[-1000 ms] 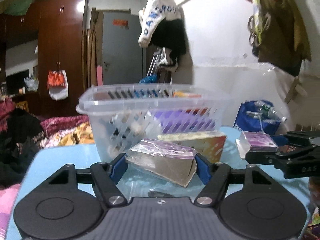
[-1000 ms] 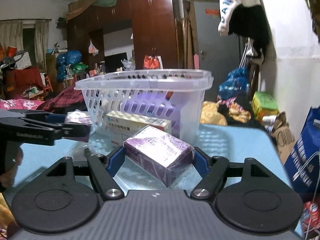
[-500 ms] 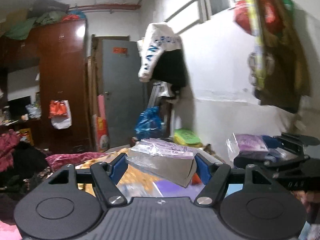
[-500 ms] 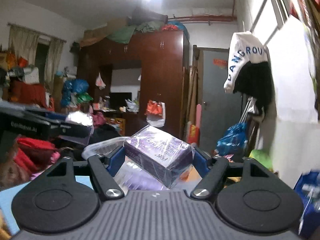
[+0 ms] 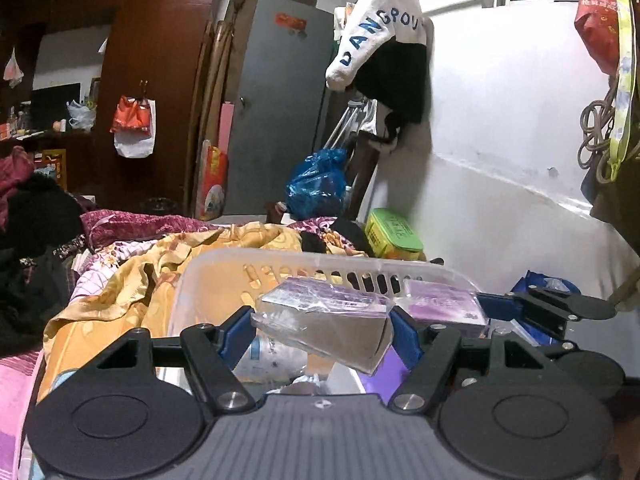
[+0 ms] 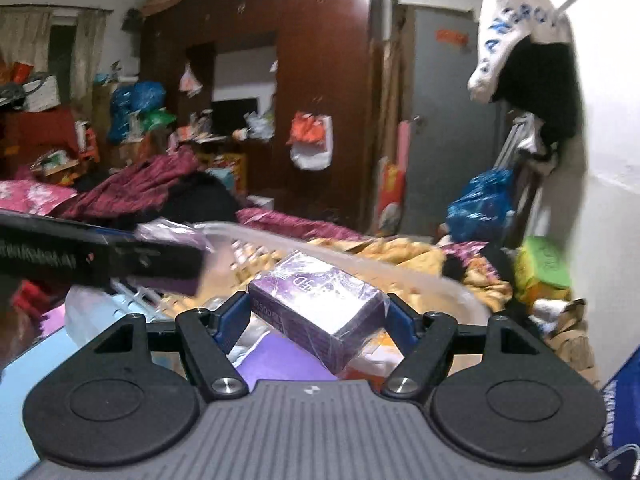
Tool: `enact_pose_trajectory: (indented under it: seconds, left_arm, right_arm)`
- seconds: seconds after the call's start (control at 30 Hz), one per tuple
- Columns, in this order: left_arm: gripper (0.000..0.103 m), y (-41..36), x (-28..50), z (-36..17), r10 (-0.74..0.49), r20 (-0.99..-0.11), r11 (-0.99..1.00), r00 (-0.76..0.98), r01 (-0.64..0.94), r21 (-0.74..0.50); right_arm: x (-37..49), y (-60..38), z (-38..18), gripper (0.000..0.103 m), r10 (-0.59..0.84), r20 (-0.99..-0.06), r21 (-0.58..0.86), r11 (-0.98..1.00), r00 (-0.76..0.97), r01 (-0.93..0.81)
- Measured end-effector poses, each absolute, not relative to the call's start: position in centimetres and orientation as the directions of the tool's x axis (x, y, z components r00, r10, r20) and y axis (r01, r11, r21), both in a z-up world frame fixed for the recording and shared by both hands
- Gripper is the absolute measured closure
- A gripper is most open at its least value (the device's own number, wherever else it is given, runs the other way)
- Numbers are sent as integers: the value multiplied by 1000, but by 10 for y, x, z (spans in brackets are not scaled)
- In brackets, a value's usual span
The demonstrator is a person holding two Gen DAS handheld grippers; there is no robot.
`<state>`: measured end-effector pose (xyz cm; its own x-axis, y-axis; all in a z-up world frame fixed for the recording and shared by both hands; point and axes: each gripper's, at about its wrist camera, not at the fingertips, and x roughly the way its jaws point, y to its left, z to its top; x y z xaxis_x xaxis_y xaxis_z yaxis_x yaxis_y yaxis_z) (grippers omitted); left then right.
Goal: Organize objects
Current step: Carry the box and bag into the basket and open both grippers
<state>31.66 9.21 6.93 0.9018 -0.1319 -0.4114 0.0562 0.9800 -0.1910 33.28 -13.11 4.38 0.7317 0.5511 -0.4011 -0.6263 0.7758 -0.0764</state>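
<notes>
Left wrist: left gripper (image 5: 322, 334) clamping crinkly plastic-wrapped carton (image 5: 320, 330); right gripper (image 6: 318, 316) clamping glossy purple box (image 6: 320, 310).

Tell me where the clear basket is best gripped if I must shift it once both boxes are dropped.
Probably the basket rim at its near left corner, from above: the lip there shows bare, while the left gripper with its brown box hangs over the middle and the right gripper holds a purple box.

Blue table (image 6: 24, 364) — clear basket (image 5: 224, 276) on it.
</notes>
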Motion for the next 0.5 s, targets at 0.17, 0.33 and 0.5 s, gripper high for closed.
enact_pose_trajectory:
  seconds: [0.17,0.33,0.5]
  left_arm:
    - [29,99,319,60,-113,-439,976,891,17,-217]
    - [17,96,319,55,-120,-421,977,899,33,-208]
    - [0,96,294,66,-123,-338,977,933,53,-208]
  right_arm:
    - [331,-132,38,28,544,-426,-100,765,723,-636]
    - [321,-133,43,18,523,-411,-152,768,747,-622]
    - [303,-163,53,0,538,-315,-123,793,782,-596]
